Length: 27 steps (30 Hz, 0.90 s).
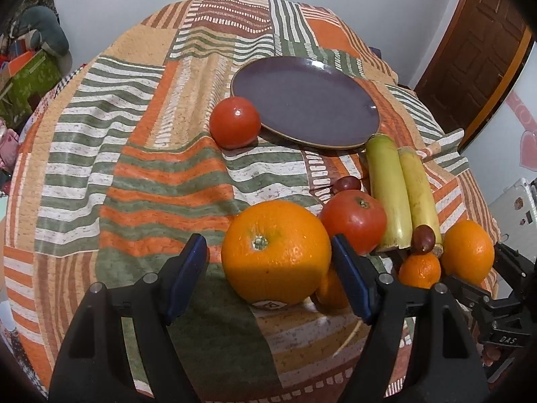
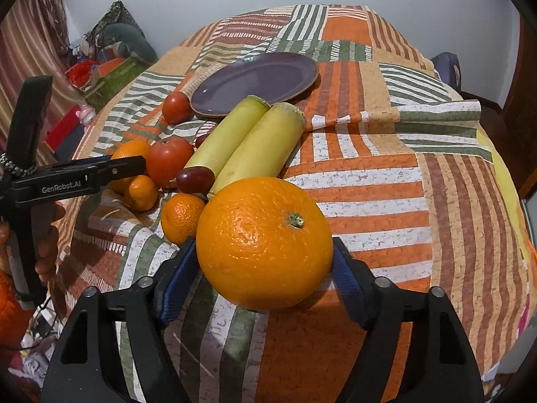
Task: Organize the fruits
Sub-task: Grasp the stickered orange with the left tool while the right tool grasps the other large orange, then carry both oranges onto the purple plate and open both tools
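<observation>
A purple plate (image 1: 335, 124) lies empty on the patterned cloth; it also shows in the right wrist view (image 2: 235, 90). In the left wrist view my left gripper (image 1: 270, 275) is open around a large orange (image 1: 275, 252), its left pad apart from it. My right gripper (image 2: 263, 275) is shut on another large orange (image 2: 265, 241), both pads touching its sides. Two tomatoes (image 1: 354, 220) (image 1: 235, 122), two green-yellow stalks (image 1: 399, 188), small mandarins (image 1: 419, 270) (image 2: 181, 216) and red grapes (image 2: 195, 178) lie between.
The striped cloth (image 1: 134, 168) is wrinkled, with a folded corner at the right (image 2: 439, 114). Clutter and boxes (image 2: 107, 63) stand off the table's far left. A wooden door (image 1: 470, 67) is at the far right.
</observation>
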Tool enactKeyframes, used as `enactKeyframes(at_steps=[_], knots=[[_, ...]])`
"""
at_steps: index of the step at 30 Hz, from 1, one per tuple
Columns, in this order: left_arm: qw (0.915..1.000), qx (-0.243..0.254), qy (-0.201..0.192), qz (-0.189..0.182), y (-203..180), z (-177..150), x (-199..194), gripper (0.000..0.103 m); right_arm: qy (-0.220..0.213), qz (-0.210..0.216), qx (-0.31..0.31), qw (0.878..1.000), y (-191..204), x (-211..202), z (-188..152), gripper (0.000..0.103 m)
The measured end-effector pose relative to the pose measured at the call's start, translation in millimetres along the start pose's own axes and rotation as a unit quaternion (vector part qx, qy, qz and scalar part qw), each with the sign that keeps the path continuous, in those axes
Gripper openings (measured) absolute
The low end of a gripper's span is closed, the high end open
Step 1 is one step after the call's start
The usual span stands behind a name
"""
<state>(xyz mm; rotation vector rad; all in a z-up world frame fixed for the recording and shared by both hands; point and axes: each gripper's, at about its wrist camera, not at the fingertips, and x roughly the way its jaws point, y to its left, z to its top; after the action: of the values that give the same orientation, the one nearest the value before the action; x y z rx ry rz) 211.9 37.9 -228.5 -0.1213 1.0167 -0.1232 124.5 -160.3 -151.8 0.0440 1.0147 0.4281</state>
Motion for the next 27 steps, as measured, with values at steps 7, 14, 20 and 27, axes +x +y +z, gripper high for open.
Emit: enactKeyframes(at_steps=[7, 14, 20, 27], knots=[[0.9995, -0.008, 0.013, -0.029, 4, 2, 2, 0.065, -0.003, 0.007, 0.011, 1.000, -3, -2, 1, 0.066], [0.9998, 0.016, 0.007, -0.011, -5, 2, -10, 0.065, -0.015, 0.003, 0.019, 1.000, -8, -12, 7, 0.066], [0.9996, 0.013, -0.024, -0.006, -3, 13, -32, 0.065, -0.047, -0.007, 0.016, 0.999, -12, -25, 23, 0.065], [0.9975, 0.018, -0.069, 0.005, -5, 36, -60, 0.065, -0.090, -0.016, 0.005, 0.996, -12, -38, 53, 0.065]])
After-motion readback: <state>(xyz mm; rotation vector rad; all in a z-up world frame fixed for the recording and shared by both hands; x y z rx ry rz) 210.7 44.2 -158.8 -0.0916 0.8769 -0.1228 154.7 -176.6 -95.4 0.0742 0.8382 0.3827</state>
